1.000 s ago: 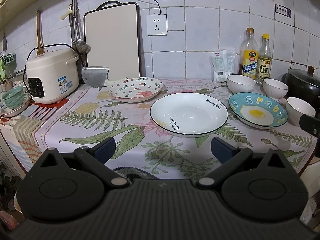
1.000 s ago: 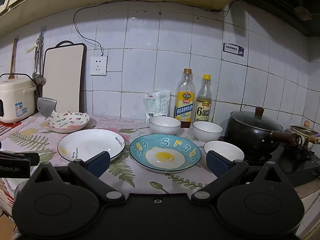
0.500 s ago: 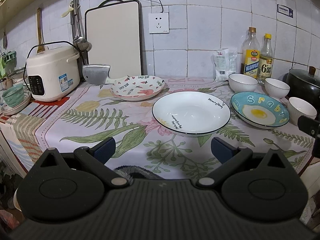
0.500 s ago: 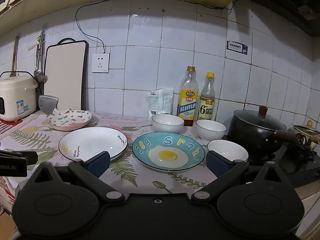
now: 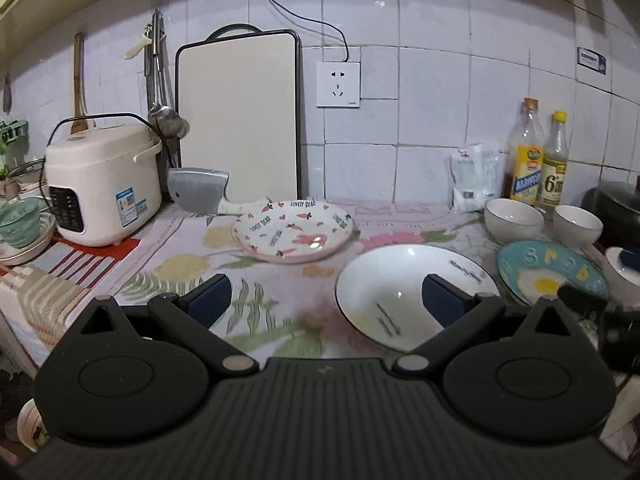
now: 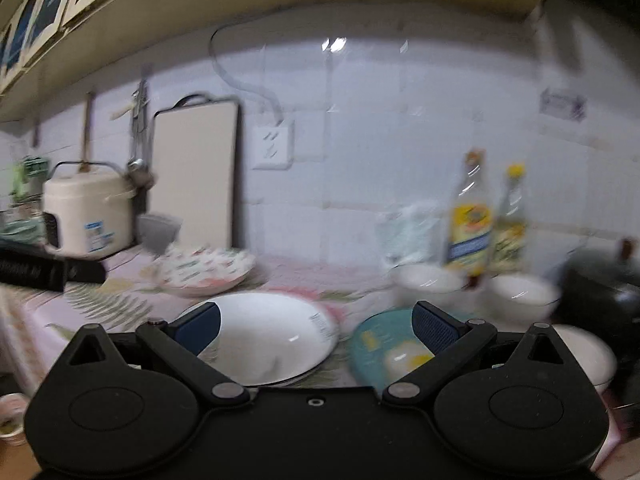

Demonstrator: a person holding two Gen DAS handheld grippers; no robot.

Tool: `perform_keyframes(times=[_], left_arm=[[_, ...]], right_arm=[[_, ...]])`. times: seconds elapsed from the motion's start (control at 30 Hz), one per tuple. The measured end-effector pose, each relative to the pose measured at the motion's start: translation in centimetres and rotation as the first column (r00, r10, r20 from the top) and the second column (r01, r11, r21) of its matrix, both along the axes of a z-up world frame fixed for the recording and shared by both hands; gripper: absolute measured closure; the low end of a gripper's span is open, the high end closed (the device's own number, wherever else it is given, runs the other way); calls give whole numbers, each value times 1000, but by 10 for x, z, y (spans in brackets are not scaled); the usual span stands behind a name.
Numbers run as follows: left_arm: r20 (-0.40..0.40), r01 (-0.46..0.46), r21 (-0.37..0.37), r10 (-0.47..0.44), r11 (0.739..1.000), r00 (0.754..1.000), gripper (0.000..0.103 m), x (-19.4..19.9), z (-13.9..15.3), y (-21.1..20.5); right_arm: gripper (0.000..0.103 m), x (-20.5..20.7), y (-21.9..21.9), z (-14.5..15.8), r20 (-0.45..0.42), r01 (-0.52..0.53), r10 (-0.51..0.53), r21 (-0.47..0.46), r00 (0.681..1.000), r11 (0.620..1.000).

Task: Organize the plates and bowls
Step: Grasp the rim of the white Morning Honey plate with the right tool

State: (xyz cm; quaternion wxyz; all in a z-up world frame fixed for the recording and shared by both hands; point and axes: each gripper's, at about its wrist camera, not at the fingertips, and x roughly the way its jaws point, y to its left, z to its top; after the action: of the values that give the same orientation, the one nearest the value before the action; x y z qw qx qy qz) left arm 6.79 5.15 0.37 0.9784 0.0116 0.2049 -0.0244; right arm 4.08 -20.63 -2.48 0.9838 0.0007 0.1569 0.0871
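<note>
A patterned "Lovely Bear" plate lies at the back of the flowered counter. A white plate lies to its right, then a blue egg plate. Two white bowls stand by the bottles, a third at the right edge. My left gripper is open and empty above the counter, in front of the patterned plate. My right gripper is open and empty over the white plate and the egg plate; that view is blurred.
A rice cooker, a cleaver and a cutting board stand at the back left. Two bottles and a white bag stand at the back right. A black pot sits far right.
Both grippers have moved forward and to the left over the counter. The left view now faces the patterned plate. Both stay open and empty. No dishes have moved.
</note>
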Motion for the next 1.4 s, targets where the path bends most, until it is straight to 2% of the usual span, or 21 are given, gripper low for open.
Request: perform_keyframes(times=[0.1,0.17,0.23,0.43,0.5,0.57,0.6,0.67,0.77,0.8,0.9,0.97,1.07,1.2,1.4], left_arm=[[-12,24,-44,-24,999,1000,0,28,-8,10],[-48,50,-86,-54,995,997,3,47,-17,13],[-91,70,-102,-79,992,993,3,65,-27,12],[-200,106,-134,-132,985,971,14,101,-57,0],[-225,104,-136,-132,985,965,29,110,-67,-4],[-260,102,-145,-137,984,956,35,121,-75,-6],[-280,101,-153,-141,983,950,40,126,-80,-6],[-311,95,-161,-142,982,940,48,135,-88,-6],[-338,85,-164,-137,983,931,60,141,-96,-6],[-349,82,-168,-137,982,927,67,143,-98,-5],[-355,87,-186,-150,979,923,76,145,-101,-6],[-352,85,-177,-144,980,925,76,144,-100,-8],[-345,80,-186,-141,979,928,76,145,-100,-7],[-324,56,-208,-123,977,938,78,141,-101,-6],[-282,56,-173,-104,983,954,78,137,-92,-11]], right_arm=[[8,31,6,-14,-105,-46,52,59,993,997],[13,47,11,-25,-170,-67,80,84,982,994],[14,60,13,-34,-230,-60,86,116,969,991],[17,79,4,-51,-313,-47,108,195,944,980],[23,87,3,-55,-340,-50,121,211,932,976],[36,95,3,-62,-370,-45,131,231,920,972],[37,99,4,-65,-379,-42,133,241,916,970],[39,104,6,-68,-390,-24,116,233,914,972],[39,106,16,-69,-367,-17,67,138,928,990],[39,107,17,-70,-375,-16,66,135,925,991],[43,114,13,-75,-400,-4,78,183,913,983],[57,116,12,-78,-386,10,66,193,920,981],[66,117,9,-81,-368,32,41,190,929,981],[67,117,4,-82,-351,19,56,205,935,979],[67,120,7,-77,-336,-5,67,180,940,984]])
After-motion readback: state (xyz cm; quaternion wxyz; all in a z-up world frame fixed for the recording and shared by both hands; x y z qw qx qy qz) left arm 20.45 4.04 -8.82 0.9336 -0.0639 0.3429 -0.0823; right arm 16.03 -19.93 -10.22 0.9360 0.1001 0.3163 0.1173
